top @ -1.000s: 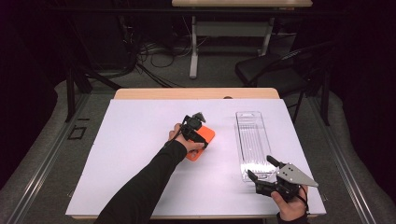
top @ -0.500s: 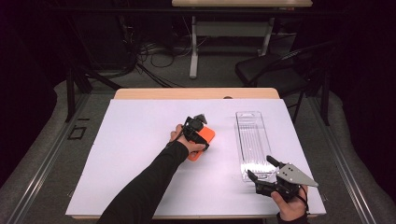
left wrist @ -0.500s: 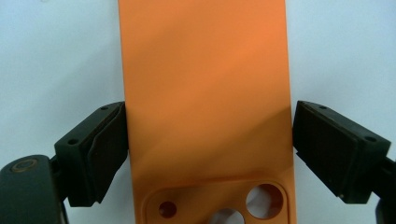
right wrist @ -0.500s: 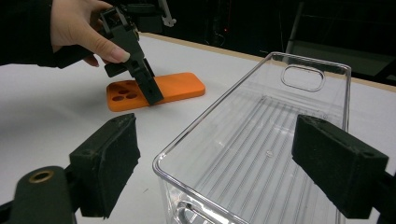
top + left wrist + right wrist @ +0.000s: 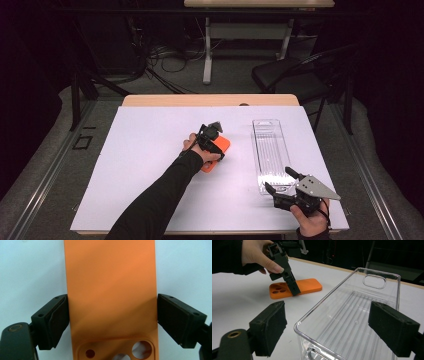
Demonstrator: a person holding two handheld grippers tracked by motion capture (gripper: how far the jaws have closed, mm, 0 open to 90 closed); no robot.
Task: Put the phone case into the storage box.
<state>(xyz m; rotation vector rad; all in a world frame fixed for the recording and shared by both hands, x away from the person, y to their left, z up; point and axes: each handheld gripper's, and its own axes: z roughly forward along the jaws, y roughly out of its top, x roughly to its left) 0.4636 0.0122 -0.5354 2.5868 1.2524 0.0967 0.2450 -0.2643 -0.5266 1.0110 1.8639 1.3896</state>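
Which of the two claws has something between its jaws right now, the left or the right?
The left claw: its jaws sit at the two long edges of the orange phone case lying flat on the table. The right claw is open beside the near end of the clear tray.

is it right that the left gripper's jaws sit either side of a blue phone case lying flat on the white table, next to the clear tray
Not quite: the phone case is orange, not blue, as the left gripper view shows. The rest holds: the left gripper has its jaws either side of it on the white table, beside the clear tray.
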